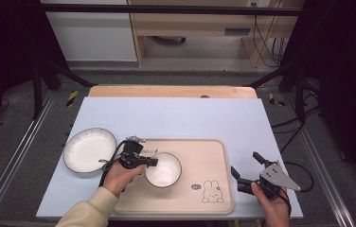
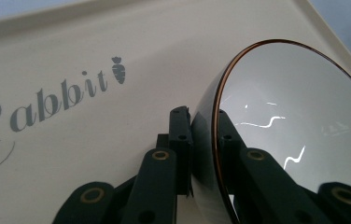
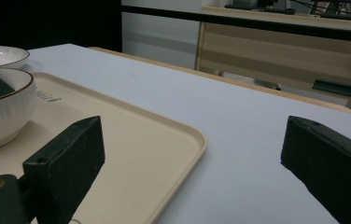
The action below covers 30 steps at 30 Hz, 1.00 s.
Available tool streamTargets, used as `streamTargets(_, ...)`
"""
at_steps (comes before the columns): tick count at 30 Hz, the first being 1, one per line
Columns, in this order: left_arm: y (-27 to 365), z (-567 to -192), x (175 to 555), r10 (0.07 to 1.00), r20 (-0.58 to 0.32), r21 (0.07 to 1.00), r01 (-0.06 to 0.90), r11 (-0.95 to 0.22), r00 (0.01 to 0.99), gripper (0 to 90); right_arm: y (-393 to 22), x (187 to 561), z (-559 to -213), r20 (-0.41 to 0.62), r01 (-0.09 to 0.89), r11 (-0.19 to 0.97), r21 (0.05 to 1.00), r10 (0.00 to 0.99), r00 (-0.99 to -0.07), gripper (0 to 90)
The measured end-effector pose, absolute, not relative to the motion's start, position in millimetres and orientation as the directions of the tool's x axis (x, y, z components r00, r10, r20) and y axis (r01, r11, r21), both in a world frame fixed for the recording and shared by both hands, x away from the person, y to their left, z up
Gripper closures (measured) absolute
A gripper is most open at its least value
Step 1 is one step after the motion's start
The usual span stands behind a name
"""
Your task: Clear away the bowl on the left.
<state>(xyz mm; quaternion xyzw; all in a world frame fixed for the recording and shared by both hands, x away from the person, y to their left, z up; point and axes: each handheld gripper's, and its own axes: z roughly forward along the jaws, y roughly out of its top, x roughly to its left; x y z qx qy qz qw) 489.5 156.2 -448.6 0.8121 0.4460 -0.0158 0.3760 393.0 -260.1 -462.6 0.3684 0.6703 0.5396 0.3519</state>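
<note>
In the left gripper view the two black jaws stand close together with the thin wall of a small white ceramic bowl with a dark brown rim pinched between them, one jaw on the ribbed outside, the other on the glossy inside, where light streaks glint. The left gripper grips that bowl at the nine o'clock point of its rim in the high view; the bowl is round, shallow-sided and empty, with faint vertical ribbing on its outer wall in the right gripper view, and it sits on the left half of a cream-coloured rectangular plastic tray with rounded corners, just below the grey "Rabbit" lettering with a small carrot printed on the tray floor. A rabbit drawing marks the tray at about five o'clock from the bowl. The left hand reaches in from seven o'clock, its pale cream sleeve angled up toward the bowl, the gripper lying nearly level and pointing toward three o'clock. The right gripper has its jaws spread wide with nothing between them, one jaw over the tray's right edge and the other over the pale blue table mat; the right hand holds it low at the tray's four o'clock corner, pointing toward eleven o'clock. A wider white plate with a dark rim rests on the mat at nine o'clock from the tray, just beside it.
</note>
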Motion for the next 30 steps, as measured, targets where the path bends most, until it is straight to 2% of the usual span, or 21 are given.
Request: streamTargets(30,156.3,-448.6,487.3,0.715,-0.359,0.608,0.732,-0.309,0.6,79.6,-260.0,393.1,-462.5,-0.073,0.115,0.146,0.982,0.873,-0.483,6.3)
